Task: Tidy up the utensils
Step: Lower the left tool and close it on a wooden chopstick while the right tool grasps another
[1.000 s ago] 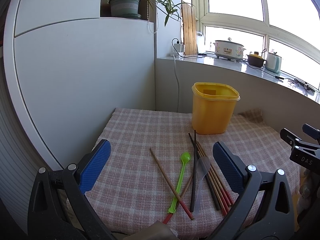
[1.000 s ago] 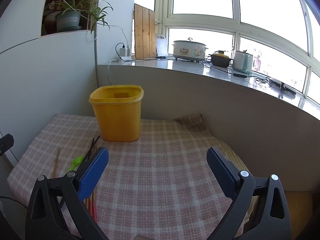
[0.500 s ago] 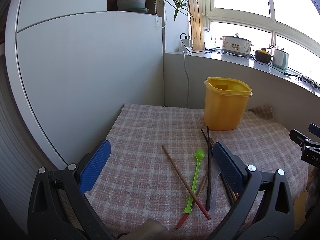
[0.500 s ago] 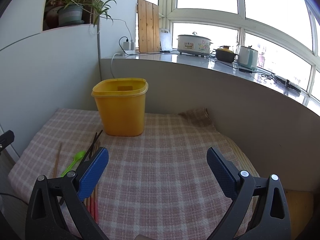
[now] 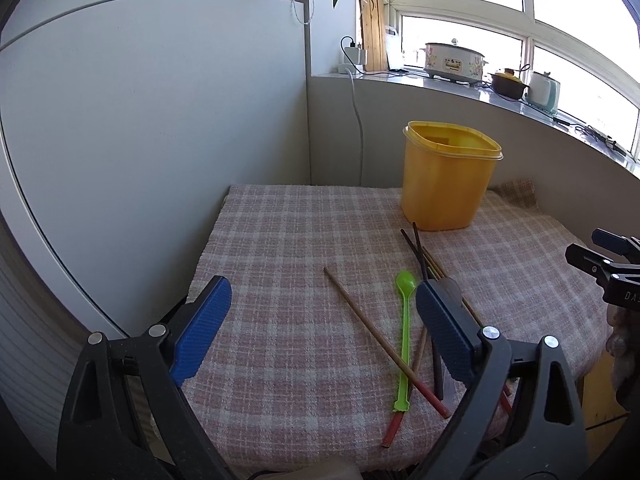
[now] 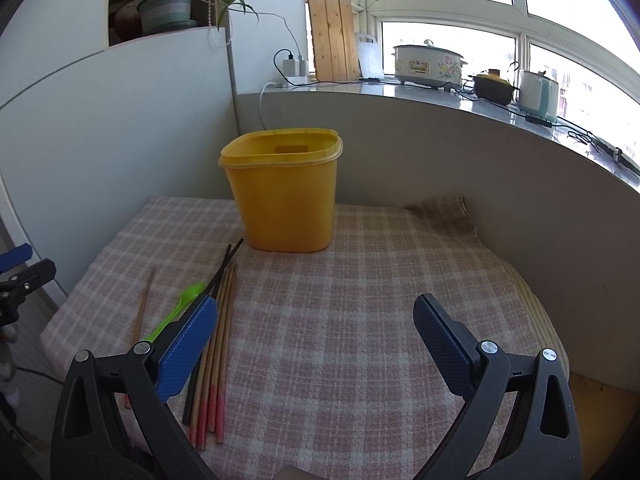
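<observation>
None of the wooden chopsticks (image 6: pixel 224 344) or green plastic spoon (image 5: pixel 405 328) beside the yellow plastic tub (image 6: pixel 282 192) are stowed; both tools, left tool (image 5: pixel 320 330) and right tool (image 6: pixel 316 350), gape empty.

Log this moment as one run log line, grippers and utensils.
left gripper: open, nothing held | right gripper: open, nothing held | green spoon, chopsticks: lying on checked cloth | yellow container: upright, no utensils visible inside
</observation>
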### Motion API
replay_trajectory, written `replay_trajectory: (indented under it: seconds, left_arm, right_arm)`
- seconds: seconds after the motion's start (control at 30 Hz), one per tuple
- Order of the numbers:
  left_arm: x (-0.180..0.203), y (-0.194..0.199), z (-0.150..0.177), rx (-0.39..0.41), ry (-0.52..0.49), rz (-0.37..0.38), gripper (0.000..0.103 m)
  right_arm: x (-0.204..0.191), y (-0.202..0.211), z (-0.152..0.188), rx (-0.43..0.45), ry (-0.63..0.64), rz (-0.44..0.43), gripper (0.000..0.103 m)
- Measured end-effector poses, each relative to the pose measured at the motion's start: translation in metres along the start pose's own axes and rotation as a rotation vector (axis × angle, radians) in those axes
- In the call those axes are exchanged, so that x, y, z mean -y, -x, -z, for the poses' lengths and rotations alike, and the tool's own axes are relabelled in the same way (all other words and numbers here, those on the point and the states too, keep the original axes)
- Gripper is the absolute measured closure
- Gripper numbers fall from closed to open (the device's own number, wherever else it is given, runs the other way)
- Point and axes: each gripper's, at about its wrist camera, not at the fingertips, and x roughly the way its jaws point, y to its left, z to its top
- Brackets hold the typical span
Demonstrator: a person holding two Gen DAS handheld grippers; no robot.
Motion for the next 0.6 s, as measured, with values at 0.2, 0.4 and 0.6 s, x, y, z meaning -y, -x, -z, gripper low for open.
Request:
replay_trajectory:
  seconds: [0.2,0.4,0.6]
  left_arm:
    - [-0.003,-0.025,0.001,-0.123,0.041,0.1,0.048]
    - [0.004,-0.055,0.006,-0.271,0.056,0.199,0.062]
    - [0.009,-0.081,0.007,-0.376,0.095,0.196,0.062]
  right_arm:
    - [-0.007,-0.025,0.0,-0.133,0.042,-0.072,0.008]
    - [-0.018,-0.058,0.003,-0.283,0.053,-0.162,0.028]
    - [-0.022,-0.083,0.006,-0.39,0.032,-0.21,0.039]
